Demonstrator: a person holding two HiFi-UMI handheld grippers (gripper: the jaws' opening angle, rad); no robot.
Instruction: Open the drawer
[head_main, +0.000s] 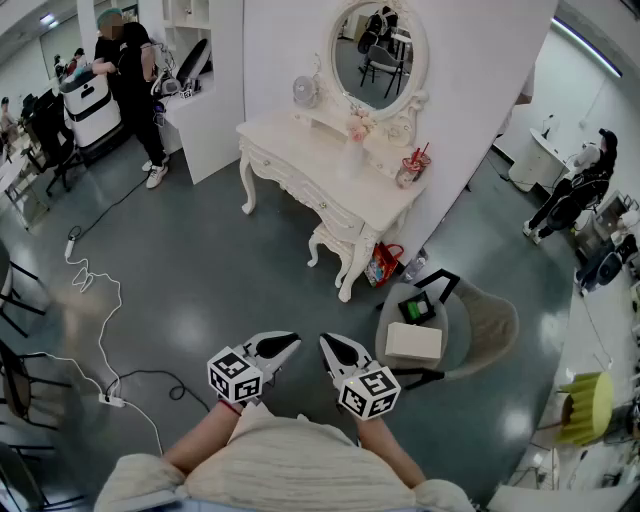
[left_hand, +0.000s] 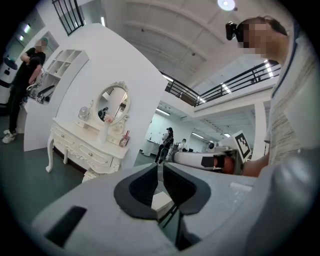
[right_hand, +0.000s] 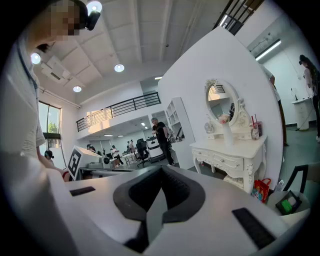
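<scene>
The white dressing table (head_main: 375, 205) with its oval mirror stands against the white wall, well ahead of me; its drawers (head_main: 290, 178) face front left and are shut. The left gripper view shows the drawers (left_hand: 75, 146) at left, and the right gripper view shows them (right_hand: 226, 161) at right. Both grippers hang close to my body, far from the table. My left gripper (head_main: 296, 342) (left_hand: 160, 169) holds nothing, its jaws a narrow slit apart. My right gripper (head_main: 323, 341) (right_hand: 161, 169) is shut on nothing, tips touching.
A grey chair (head_main: 490, 320) holding a white box (head_main: 414, 342) stands right of my grippers. A white stool (head_main: 328, 242) and a red bag (head_main: 383, 265) sit by the table. A cable with a power strip (head_main: 110, 400) lies on the floor at left. A person (head_main: 130, 70) works far left.
</scene>
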